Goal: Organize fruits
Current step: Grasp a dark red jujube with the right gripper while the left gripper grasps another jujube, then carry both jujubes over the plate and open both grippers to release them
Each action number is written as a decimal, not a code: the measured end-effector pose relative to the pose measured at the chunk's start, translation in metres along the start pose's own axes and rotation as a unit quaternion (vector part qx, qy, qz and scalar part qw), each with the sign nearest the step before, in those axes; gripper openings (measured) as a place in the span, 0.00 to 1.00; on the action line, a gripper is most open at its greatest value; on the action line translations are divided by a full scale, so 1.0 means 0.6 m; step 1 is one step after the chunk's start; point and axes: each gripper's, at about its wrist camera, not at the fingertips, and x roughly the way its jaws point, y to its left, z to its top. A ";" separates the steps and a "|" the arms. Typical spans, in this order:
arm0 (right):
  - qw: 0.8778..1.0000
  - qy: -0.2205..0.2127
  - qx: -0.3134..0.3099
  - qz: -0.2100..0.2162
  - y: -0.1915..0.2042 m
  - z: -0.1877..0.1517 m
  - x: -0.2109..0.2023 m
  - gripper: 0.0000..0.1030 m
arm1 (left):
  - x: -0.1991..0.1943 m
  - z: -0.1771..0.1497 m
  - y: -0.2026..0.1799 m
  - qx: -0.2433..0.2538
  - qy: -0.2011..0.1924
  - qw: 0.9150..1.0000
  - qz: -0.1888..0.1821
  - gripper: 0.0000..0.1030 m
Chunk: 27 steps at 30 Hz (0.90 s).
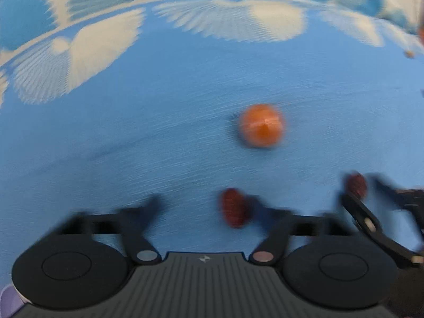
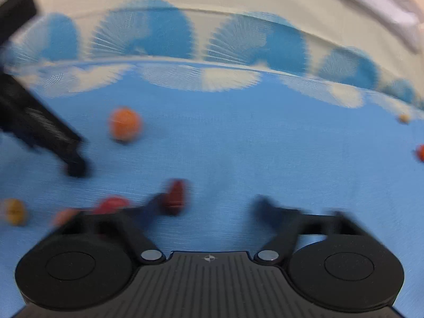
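Both views are motion-blurred. In the left wrist view an orange round fruit (image 1: 261, 126) lies on the blue cloth ahead. My left gripper (image 1: 209, 206) is open and empty; a dark red fruit (image 1: 233, 208) lies just inside its right finger. The other gripper (image 1: 371, 198) is at the right, beside a second dark red fruit (image 1: 356, 184). In the right wrist view my right gripper (image 2: 212, 204) is open and empty, with a dark red fruit (image 2: 175, 197) at its left fingertip. The orange fruit (image 2: 124, 124) lies far left.
The blue cloth (image 2: 265, 145) with white shell patterns covers the table. In the right wrist view a red fruit (image 2: 112, 204), a yellow fruit (image 2: 15, 211) and a pale pink one (image 2: 65, 216) lie at the left. Small fruits (image 2: 420, 152) sit at the far right edge.
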 end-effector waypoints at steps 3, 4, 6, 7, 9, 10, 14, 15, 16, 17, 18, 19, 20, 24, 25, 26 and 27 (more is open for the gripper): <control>1.000 -0.002 -0.022 0.012 0.012 0.000 -0.004 0.22 | -0.021 0.000 -0.014 0.021 -0.009 1.000 -0.010 0.21; 1.000 -0.001 -0.009 0.018 0.006 0.002 -0.004 0.22 | -0.029 0.000 -0.015 0.021 -0.011 1.000 -0.012 0.21; 1.000 -0.004 0.020 0.005 -0.010 0.008 -0.014 0.22 | -0.050 -0.002 -0.012 0.018 -0.015 1.000 -0.011 0.21; 1.000 -0.011 0.028 -0.008 -0.016 0.011 -0.026 0.22 | -0.064 -0.003 -0.006 0.011 -0.019 1.000 -0.012 0.21; 0.999 -0.025 0.043 -0.020 -0.027 0.022 -0.052 0.22 | -0.096 -0.008 0.005 -0.003 -0.023 1.000 -0.013 0.21; 0.998 -0.030 0.050 -0.026 -0.031 0.029 -0.067 0.22 | -0.112 -0.009 0.010 -0.008 -0.022 1.000 -0.008 0.21; 0.997 -0.061 0.047 -0.025 -0.021 0.052 -0.150 0.22 | -0.193 -0.038 0.041 -0.030 -0.021 0.999 -0.001 0.21; 0.996 -0.069 0.043 -0.021 -0.013 0.056 -0.175 0.22 | -0.213 -0.047 0.050 -0.034 -0.024 0.999 0.002 0.21; 0.996 -0.076 0.039 -0.015 -0.007 0.060 -0.194 0.22 | -0.236 -0.059 0.059 -0.039 -0.029 0.999 0.005 0.22; 0.996 -0.082 0.035 -0.006 0.003 0.064 -0.220 0.22 | -0.259 -0.073 0.069 -0.045 -0.032 0.998 0.008 0.22; 0.996 -0.086 0.031 0.003 0.012 0.068 -0.239 0.22 | -0.282 -0.088 0.079 -0.052 -0.035 0.998 0.013 0.22; 0.995 -0.089 0.029 0.014 0.022 0.072 -0.258 0.22 | -0.305 -0.105 0.090 -0.058 -0.037 0.997 0.019 0.21; 0.995 -0.092 0.026 0.027 0.032 0.075 -0.280 0.22 | -0.327 -0.121 0.099 -0.063 -0.041 0.997 0.025 0.22; 0.992 -0.101 0.008 0.075 0.088 0.084 -0.353 0.22 | -0.406 -0.194 0.135 -0.081 -0.057 0.994 0.053 0.22; 0.991 -0.103 0.004 0.087 0.103 0.084 -0.373 0.22 | -0.425 -0.214 0.144 -0.086 -0.060 0.993 0.057 0.22; 0.990 -0.104 0.000 0.100 0.117 0.083 -0.391 0.22 | -0.441 -0.233 0.151 -0.091 -0.062 0.992 0.059 0.22; 0.988 -0.102 -0.005 0.115 0.132 0.081 -0.408 0.22 | -0.455 -0.253 0.159 -0.095 -0.062 0.991 0.063 0.22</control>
